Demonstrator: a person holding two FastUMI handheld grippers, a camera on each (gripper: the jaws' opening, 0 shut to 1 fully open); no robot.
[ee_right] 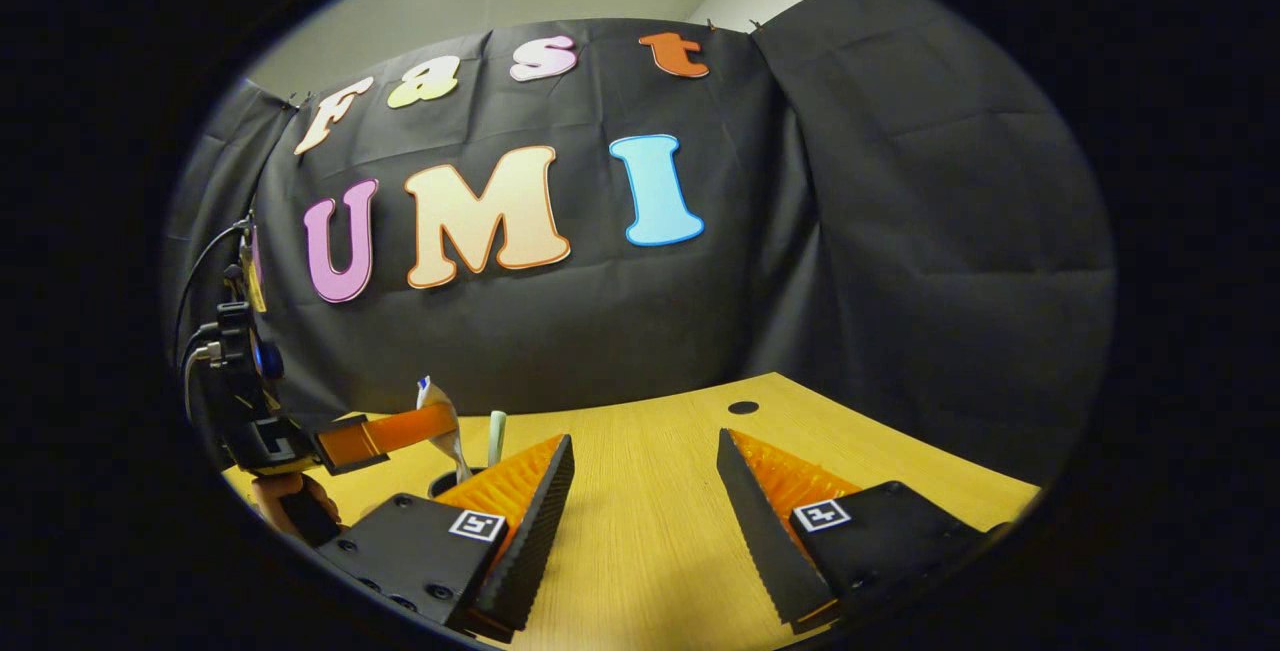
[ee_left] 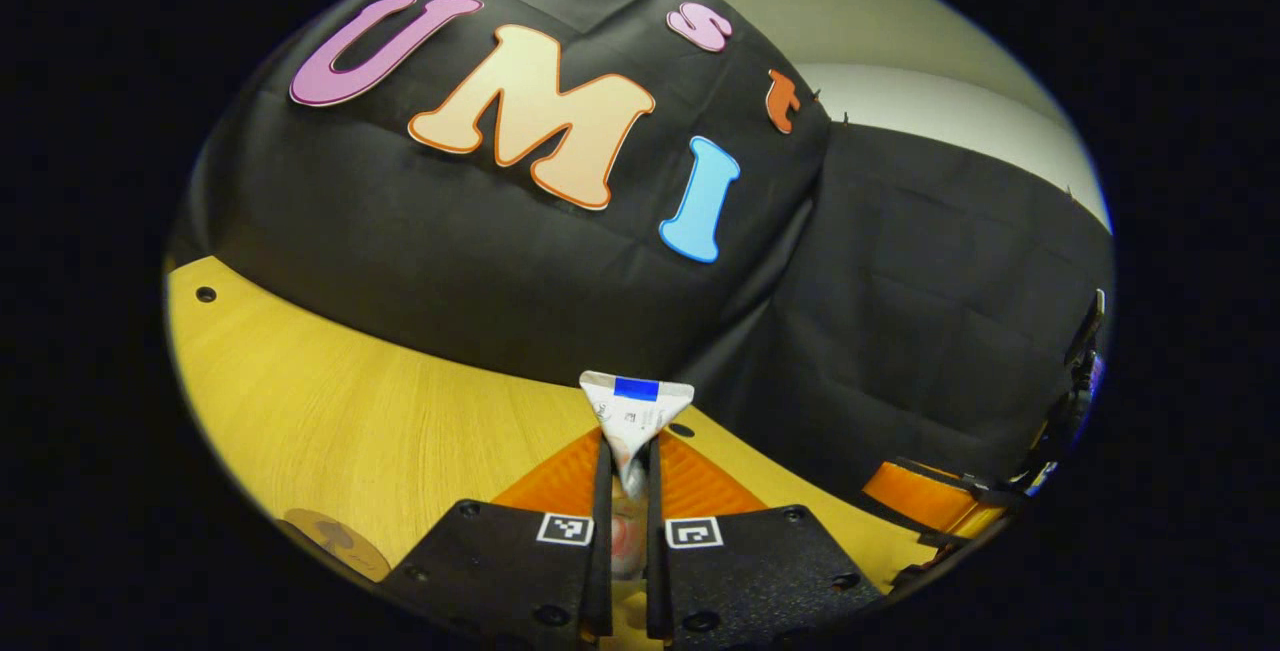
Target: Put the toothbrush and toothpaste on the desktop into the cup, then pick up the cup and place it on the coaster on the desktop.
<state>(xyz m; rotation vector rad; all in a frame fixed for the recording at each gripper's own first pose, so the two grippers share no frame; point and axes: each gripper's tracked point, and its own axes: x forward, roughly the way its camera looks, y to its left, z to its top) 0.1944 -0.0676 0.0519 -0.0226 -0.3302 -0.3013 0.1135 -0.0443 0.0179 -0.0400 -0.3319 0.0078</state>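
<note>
Left gripper view: left gripper (ee_left: 630, 476) pinches the toothpaste (ee_left: 636, 414) upright above the desktop (ee_left: 330, 401); coaster (ee_left: 335, 541) partly cut off.
Right gripper view: right gripper (ee_right: 645, 491) gapes wide; cup (ee_right: 447, 480) largely hidden, toothbrush (ee_right: 496, 424) inside.

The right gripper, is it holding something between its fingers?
No. In the right gripper view the right gripper is open, with only bare desktop between its fingers.
</note>
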